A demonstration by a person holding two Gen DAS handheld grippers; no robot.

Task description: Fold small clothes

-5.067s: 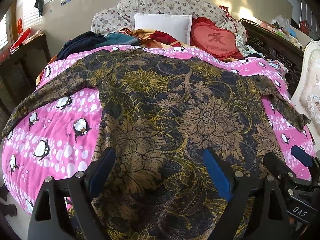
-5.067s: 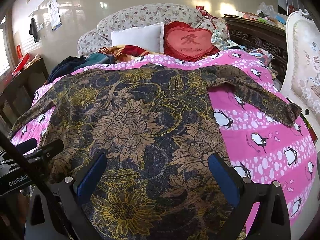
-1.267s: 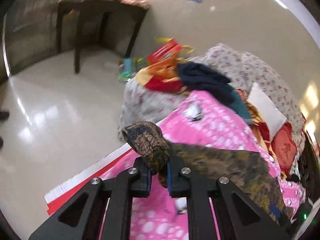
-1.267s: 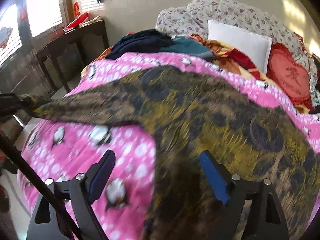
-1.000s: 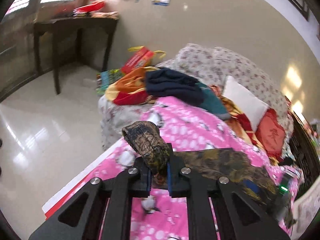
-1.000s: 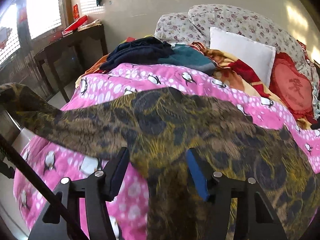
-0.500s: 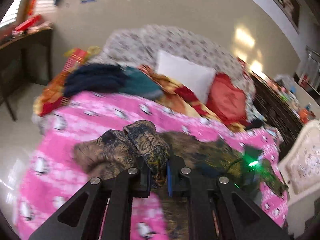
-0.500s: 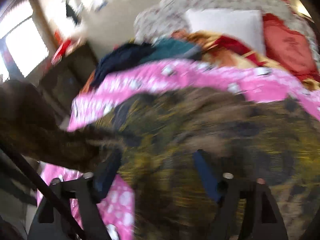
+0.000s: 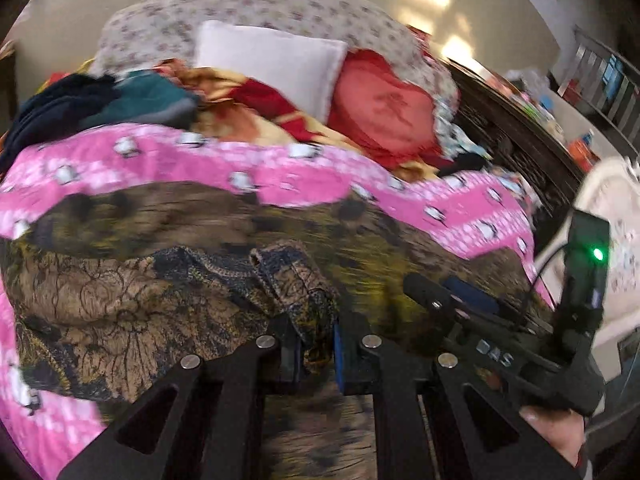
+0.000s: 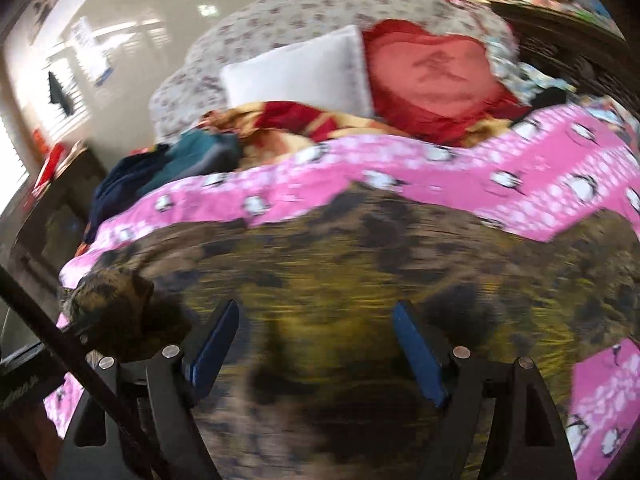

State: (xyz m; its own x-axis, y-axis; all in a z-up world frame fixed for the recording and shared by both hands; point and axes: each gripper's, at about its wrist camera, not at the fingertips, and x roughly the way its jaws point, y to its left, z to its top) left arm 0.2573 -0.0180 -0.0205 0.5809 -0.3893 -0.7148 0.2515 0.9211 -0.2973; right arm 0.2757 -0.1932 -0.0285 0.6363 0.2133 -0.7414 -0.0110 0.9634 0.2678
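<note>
A dark shirt with a gold flower print [image 10: 320, 272] lies spread on the pink penguin quilt [image 9: 320, 176]. My left gripper [image 9: 316, 344] is shut on the shirt's sleeve cuff [image 9: 292, 280] and holds it over the shirt's body, with the sleeve folded inward [image 9: 120, 292]. In the right wrist view the same bunched cuff [image 10: 108, 300] shows at the lower left. My right gripper [image 10: 316, 316] hovers over the shirt's middle with its jaws wide apart and nothing pinched; it also appears at the right of the left wrist view as the right gripper [image 9: 452, 294], with a hand [image 9: 556, 428] on its grip.
At the head of the bed are a white pillow [image 9: 272, 56], a red heart cushion [image 9: 384, 116] and a pile of dark and teal clothes [image 9: 100, 108]. Dark wooden furniture [image 9: 520, 132] and a white chair [image 9: 624, 240] stand to the right.
The left gripper carried the sleeve cuff from beyond the bed's left edge inward over the shirt. The right gripper's jaws widened and it swung right across the shirt.
</note>
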